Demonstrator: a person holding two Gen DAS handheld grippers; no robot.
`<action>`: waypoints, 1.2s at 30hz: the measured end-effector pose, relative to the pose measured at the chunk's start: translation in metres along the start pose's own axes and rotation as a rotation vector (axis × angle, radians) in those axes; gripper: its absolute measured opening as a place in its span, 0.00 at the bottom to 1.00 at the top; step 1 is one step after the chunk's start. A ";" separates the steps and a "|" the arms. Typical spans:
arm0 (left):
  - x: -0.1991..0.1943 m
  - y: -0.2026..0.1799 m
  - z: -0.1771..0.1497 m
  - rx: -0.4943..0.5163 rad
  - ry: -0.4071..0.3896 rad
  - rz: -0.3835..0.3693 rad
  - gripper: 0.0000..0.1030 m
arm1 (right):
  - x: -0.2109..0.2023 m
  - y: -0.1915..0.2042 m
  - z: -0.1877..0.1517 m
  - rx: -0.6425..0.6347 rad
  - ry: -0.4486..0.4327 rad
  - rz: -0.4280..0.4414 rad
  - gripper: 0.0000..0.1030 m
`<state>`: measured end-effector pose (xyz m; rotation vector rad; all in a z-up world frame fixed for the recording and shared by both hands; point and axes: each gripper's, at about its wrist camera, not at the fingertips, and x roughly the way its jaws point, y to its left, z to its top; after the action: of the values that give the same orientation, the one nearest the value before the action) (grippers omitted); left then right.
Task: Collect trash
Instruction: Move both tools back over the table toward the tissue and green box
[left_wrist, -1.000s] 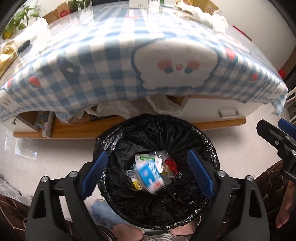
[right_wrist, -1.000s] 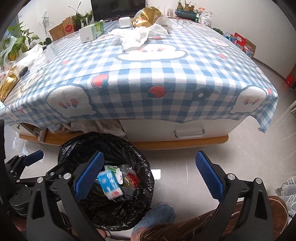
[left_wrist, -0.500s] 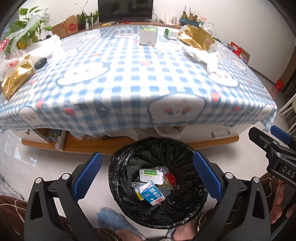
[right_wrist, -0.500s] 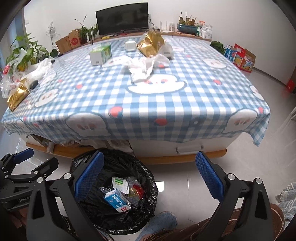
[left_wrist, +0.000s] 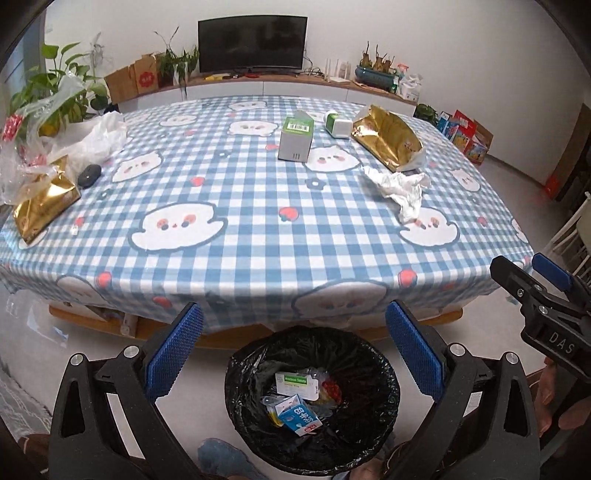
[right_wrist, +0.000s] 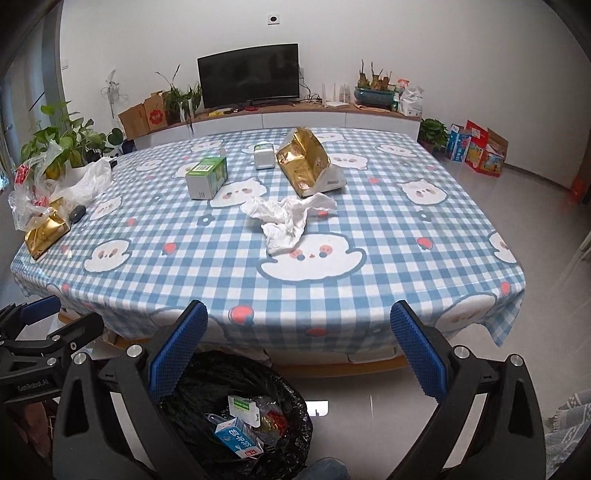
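A cleanup in a living room, read left to right across a worktop (left_wrist: 295, 236) under a blue checked cloth: both tools are spread wide and carry nothing. Far off to the left of the left gripper (left_wrist: 291, 354), a gold bag (left_wrist: 42, 205) lies at the cloth's edge beside clear plastic wrap (left_wrist: 74, 144) and a small dark object. Well ahead of the fingers (left_wrist: 173, 354), near the middle of the cloth, a green-topped carton (left_wrist: 295, 140) stands upright, with a smaller box behind it to the right. Farther right lie a second gold bag (left_wrist: 388, 138) and, nearer, a crumpled tissue (right_wrist: 291, 218), which sits almost straight ahead of the right gripper (right_wrist: 299, 356). Below and between the left tool's fingers, on the floor just in front of the worktop, a black-lined bin (left_wrist: 314, 398) already holds a blue milk carton (left_wrist: 299, 415), a white box and some wrappers. The next pickup looks to be the tissue or the carton. To do it well, the right tool should probably come down on the tissue's bunched middle, close fully so no loose flap trails, then swing left and low over the bin before letting go. The carton would want a squeeze across its narrow sides, kept upright.
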<state>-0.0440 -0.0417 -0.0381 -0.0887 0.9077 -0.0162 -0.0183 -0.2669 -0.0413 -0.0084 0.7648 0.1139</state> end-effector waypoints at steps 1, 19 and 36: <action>0.000 0.000 0.005 -0.001 -0.002 -0.003 0.94 | 0.001 0.000 0.003 -0.003 -0.004 0.000 0.92; 0.056 0.011 0.099 -0.014 -0.013 0.017 0.94 | 0.064 -0.001 0.058 -0.019 0.007 0.007 0.92; 0.139 -0.004 0.180 0.020 0.020 0.054 0.94 | 0.137 0.005 0.109 -0.071 0.017 0.027 0.88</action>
<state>0.1838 -0.0399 -0.0368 -0.0458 0.9292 0.0238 0.1548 -0.2426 -0.0572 -0.0670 0.7777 0.1664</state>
